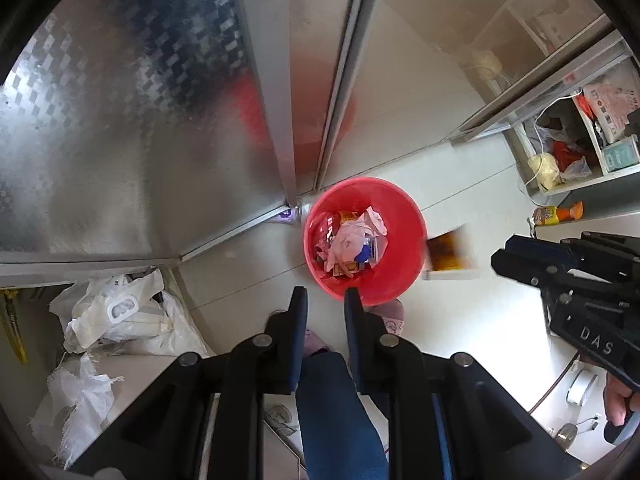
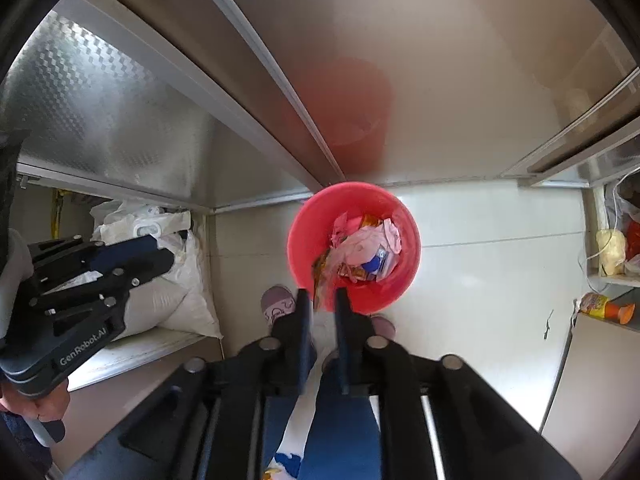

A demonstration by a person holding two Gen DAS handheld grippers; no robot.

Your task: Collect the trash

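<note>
A red bin (image 1: 400, 280) (image 2: 400, 292) stands on the pale floor, holding crumpled white paper (image 1: 352, 240) (image 2: 364, 246) and coloured wrappers. My left gripper (image 1: 325, 294) points down over the bin's near rim, open with nothing between its fingers. My right gripper (image 2: 322, 294) also points down at the near rim, its jaws slightly apart. A blurred orange-brown wrapper (image 2: 323, 276) (image 1: 448, 254) hangs in the air just past the right gripper's fingertips, free of the pads. Each gripper also shows in the other's view: the right gripper (image 1: 498, 258) and the left gripper (image 2: 168, 256).
Metal cabinet doors (image 1: 140, 120) rise behind the bin. White sacks (image 1: 120, 320) (image 2: 168, 304) fill a low shelf on the left. An orange bottle (image 1: 558, 214) (image 2: 608, 308) lies by a shelf of bags on the right. The person's slippers (image 2: 276, 304) and blue trouser legs are below.
</note>
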